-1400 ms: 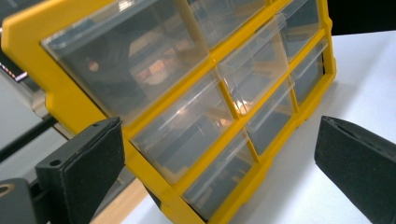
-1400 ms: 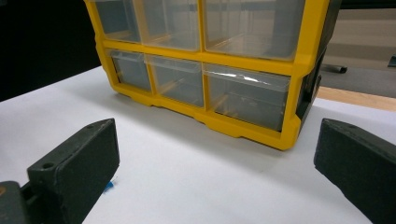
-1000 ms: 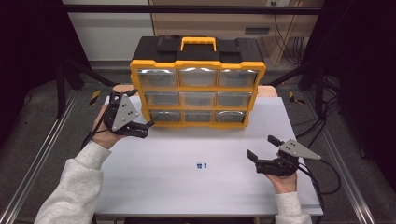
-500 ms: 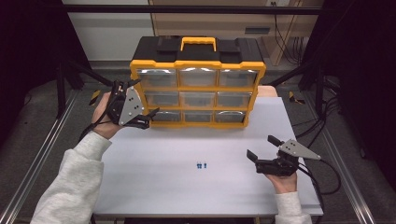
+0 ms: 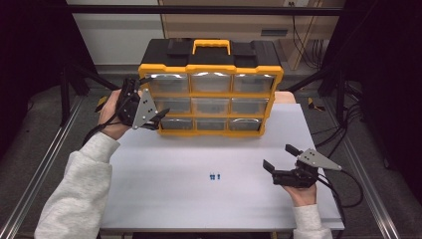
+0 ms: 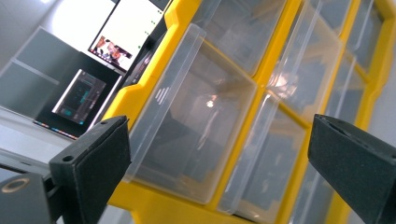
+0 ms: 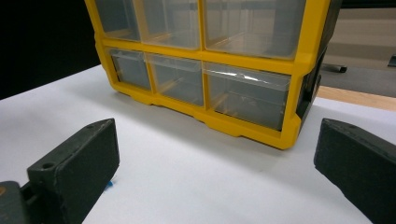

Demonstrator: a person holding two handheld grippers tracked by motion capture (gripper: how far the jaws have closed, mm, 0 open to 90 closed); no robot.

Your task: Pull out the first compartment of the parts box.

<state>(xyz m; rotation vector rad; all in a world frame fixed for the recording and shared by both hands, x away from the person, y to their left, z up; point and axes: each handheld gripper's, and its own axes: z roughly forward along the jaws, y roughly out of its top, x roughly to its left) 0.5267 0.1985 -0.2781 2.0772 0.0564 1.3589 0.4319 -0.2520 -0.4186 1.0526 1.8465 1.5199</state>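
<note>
A yellow and black organizer point(image 5: 210, 69) with clear drawers stands at the back of the white table point(image 5: 164, 199). My left gripper point(image 5: 159, 118) is open at the organizer's left column, level with the middle and bottom drawers. In the left gripper view its jaws spread wide on either side of a clear drawer point(image 6: 196, 121) that sits close in front; I cannot tell whether they touch it. My right gripper point(image 5: 279, 157) rests open on the table at the right, holding nothing. Two small blue pieces point(image 5: 214, 176) lie on the table between the grippers.
In the right gripper view the organizer's bottom row of drawers point(image 7: 210, 88) faces me across bare table, and a speck of blue point(image 7: 110, 185) shows beside the left jaw. Metal rails point(image 5: 30, 189) run along both sides of the table.
My left gripper has moved forward and to the right, up to the organizer's left drawers. The right gripper and the blue pieces have stayed put.
</note>
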